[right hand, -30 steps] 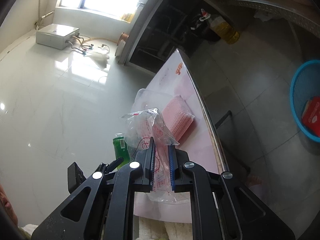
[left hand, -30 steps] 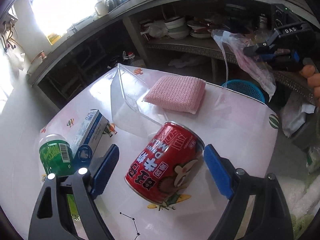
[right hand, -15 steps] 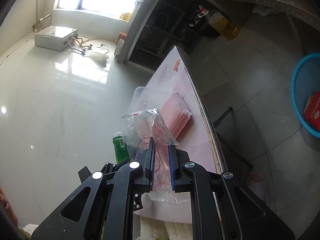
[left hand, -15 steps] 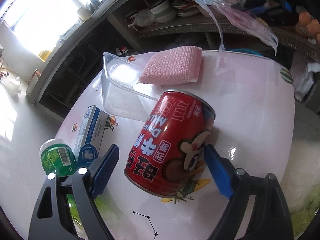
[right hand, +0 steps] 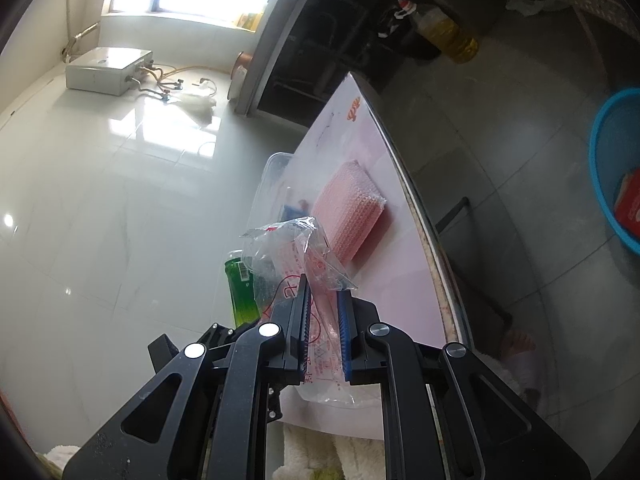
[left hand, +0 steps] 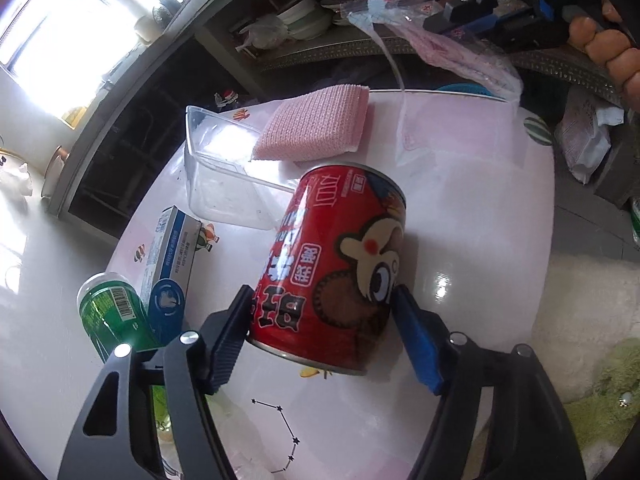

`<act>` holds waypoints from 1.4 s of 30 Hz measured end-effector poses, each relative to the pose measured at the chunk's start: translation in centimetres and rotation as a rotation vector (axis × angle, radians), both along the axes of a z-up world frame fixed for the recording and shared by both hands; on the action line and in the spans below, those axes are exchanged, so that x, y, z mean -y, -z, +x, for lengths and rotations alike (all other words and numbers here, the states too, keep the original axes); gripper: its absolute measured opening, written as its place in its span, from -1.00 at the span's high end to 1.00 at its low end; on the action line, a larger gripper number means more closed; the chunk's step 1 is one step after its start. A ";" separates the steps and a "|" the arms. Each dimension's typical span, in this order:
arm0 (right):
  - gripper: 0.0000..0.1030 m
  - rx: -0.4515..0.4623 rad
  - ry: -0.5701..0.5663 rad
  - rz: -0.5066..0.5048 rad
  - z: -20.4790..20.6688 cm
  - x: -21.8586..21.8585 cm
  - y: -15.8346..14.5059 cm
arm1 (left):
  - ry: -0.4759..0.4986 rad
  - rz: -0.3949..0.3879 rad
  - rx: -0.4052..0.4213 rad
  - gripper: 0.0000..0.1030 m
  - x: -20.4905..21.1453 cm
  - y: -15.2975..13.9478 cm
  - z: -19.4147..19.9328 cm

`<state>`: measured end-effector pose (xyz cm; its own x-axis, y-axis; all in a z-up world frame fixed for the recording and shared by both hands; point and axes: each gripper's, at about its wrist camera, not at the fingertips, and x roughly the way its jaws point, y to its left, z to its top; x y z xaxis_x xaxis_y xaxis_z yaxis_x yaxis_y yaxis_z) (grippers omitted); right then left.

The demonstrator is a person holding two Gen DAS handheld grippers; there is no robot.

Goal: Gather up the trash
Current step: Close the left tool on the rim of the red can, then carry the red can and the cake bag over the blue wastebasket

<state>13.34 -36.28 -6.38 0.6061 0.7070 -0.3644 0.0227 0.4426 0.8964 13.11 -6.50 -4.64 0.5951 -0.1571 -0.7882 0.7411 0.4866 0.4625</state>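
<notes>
A red drink can (left hand: 340, 264) with a cartoon face stands tilted on the pink table (left hand: 460, 208). My left gripper (left hand: 323, 294) straddles its lower part; the jaws are closing with the can between them, and both pads (left hand: 416, 344) touch its sides. My right gripper (right hand: 323, 292) is shut on a clear plastic bag with red print (right hand: 288, 248), held above the table's edge. From the left wrist view the bag (left hand: 452, 40) hangs at the upper right, below a hand (left hand: 608, 52).
On the table lie a green can (left hand: 108, 312), a blue and white box (left hand: 172, 248), a clear plastic tub (left hand: 224, 176) and a pink sponge (left hand: 316, 124). A blue basket (right hand: 612, 168) with a red packet stands on the floor beyond the table's edge.
My left gripper has sunk towards the red can and rolled, and its jaws have narrowed from wide apart onto the can's sides. The right gripper keeps the bag still.
</notes>
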 end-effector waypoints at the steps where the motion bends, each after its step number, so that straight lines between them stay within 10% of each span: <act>1: 0.77 0.000 0.003 0.000 0.0 0.0 0.0 | -0.002 -0.008 -0.007 -0.32 0.0 -0.2 -0.4; 15: 0.75 0.002 -0.004 -0.007 -0.3 -0.9 -0.4 | -0.165 -0.285 -0.152 -0.27 -2.3 -4.9 -1.1; 42: 0.76 -0.008 0.012 -0.009 -0.4 -1.9 -1.2 | -0.323 -0.499 -0.170 -0.25 -4.0 -3.6 -1.0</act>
